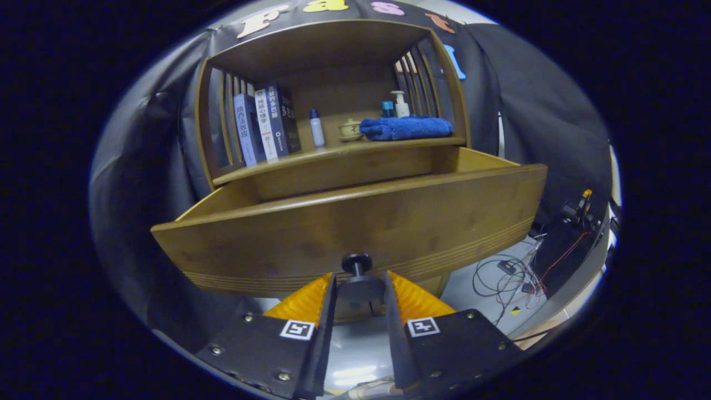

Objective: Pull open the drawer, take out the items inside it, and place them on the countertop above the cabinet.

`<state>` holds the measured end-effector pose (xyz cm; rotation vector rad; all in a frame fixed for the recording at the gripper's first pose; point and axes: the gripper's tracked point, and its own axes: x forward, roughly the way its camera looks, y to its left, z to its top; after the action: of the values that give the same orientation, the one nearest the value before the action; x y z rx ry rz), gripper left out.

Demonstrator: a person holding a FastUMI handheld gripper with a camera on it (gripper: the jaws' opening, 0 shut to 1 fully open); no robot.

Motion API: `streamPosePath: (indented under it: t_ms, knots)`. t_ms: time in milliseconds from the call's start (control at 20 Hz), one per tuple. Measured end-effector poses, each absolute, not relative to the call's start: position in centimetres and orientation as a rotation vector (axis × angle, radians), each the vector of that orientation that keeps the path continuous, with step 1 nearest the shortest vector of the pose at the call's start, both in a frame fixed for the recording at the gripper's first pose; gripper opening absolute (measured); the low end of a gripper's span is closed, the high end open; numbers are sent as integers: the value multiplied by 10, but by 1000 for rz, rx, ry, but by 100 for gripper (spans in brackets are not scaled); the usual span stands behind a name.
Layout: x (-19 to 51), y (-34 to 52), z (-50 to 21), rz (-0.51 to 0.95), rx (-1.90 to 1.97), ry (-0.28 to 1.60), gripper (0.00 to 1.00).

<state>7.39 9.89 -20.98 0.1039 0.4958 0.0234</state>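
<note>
Here my gripper (359, 290) sits low in the frame, fingers closed around the drawer (355, 222) knob (357, 265). The drawer stands pulled out below the shelf's blue towel (405, 128).

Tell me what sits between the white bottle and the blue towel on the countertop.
In the gripper view, a small cream lidded pot stands between the white bottle and the blue towel. The gripper flanks the drawer knob.
</note>
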Motion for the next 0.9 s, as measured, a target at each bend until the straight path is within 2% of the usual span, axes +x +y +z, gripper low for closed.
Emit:
streamPosePath:
  t_ms: [50, 550, 900]
  knots:
    - [75, 99, -203, 27, 111, 473, 49]
    - [120, 121, -93, 41, 78, 268, 49]
    - [172, 120, -98, -77, 47, 443, 53]
